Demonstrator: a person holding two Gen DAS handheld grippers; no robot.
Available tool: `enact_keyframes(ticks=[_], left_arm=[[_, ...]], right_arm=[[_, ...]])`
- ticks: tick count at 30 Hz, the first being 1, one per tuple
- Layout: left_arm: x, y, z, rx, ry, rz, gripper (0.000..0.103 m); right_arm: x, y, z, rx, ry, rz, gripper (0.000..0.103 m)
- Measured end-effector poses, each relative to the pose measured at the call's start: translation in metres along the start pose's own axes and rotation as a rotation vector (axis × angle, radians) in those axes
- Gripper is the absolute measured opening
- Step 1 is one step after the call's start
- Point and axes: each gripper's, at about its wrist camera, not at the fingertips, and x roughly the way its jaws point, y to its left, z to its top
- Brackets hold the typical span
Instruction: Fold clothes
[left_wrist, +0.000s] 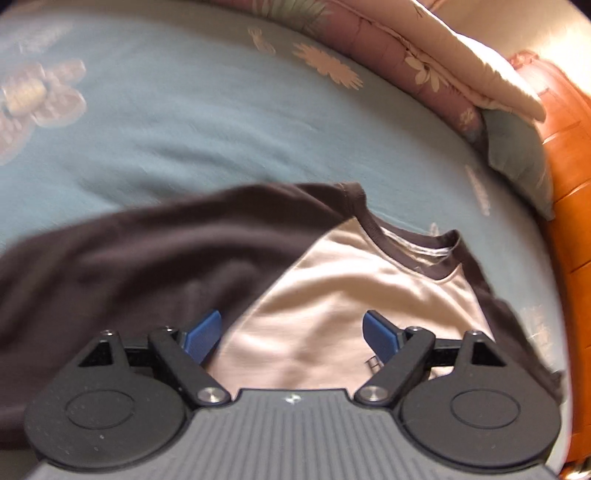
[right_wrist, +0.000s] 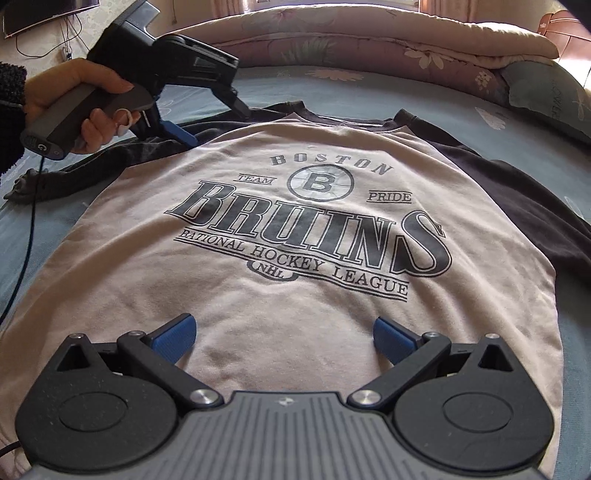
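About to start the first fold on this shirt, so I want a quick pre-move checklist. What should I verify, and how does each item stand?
1. Bruins shirt lies flat, print up, on the bed sheet: ok.
2. Left gripper open, nothing pinched: ok.
3. Right gripper open over the hem: ok.
4. Dark left sleeve spread out: ok.
5. Dark right sleeve smooth: cannot tell, it runs out of frame.
6. Quilt apart from the shirt: ok.
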Motion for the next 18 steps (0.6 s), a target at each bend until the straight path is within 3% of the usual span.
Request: enact_keyframes(ticks=[3,5,11,14,18], left_arm=[[-0.025,-0.005,-0.023,0.032,0.033,-0.112,0.085],[-0.039,-0.010,-0.049,0.070,0.062,-0.148,0.086],[-0.055,0.008,-0.135,0.088,0.164,-0.163,0.086],[-0.074,0.038,-0.157,0.037,0.078,-0.180,0.085],[-0.098,0.050,-0.158,-0.021,0.035,-0.094,0.085]], right_arm=[[0.001,0.001,0.001,0.002,0.001,-0.008,0.103],[0.002,0.002,0.001,-0.007,0.003,-0.016,0.103],[0.003,0.004,-0.001,-0.022,0.002,-0.026,0.103],[0.003,0.005,-0.001,-0.021,0.005,-0.029,0.103],[0.003,0.005,-0.002,-0.024,0.003,-0.030,0.103]])
